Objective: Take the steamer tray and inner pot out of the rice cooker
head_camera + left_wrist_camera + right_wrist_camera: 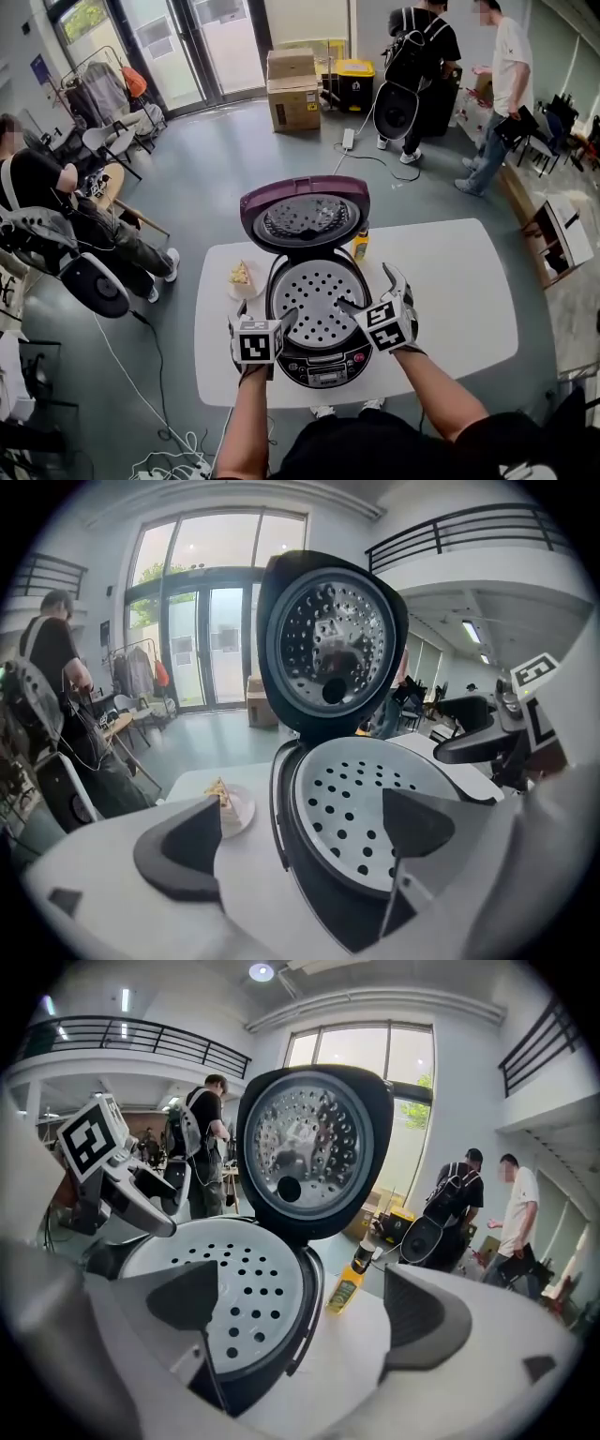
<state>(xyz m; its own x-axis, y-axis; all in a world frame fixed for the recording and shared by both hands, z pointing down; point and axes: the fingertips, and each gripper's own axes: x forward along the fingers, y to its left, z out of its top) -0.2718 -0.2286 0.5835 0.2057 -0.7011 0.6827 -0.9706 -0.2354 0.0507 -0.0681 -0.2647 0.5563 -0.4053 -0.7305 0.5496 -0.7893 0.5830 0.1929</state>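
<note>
White table point(459, 281) at frame centre: an open cooker point(323, 364) holds the tray point(314, 302) (perforated). Left gripper point(265, 319) and right gripper point(371, 291) flank it, jaws wide astride its rim.

This looks like a roomy lab or shared workspace in a two-level hall, not a home. A smooth grey floor point(216, 159) runs to tall glass doors point(178, 47), and a black-railed upper gallery point(141, 1035) crosses overhead. Brown cardboard boxes point(293, 91) are stacked beside a yellow-lidded bin point(354, 82). A loaded clothes rack point(98, 89) stands near the doors and black cables point(375, 159) trail over the floor. A person wearing a black backpack point(419, 56) stands well beyond the plain white rectangular surface point(450, 291).
</note>
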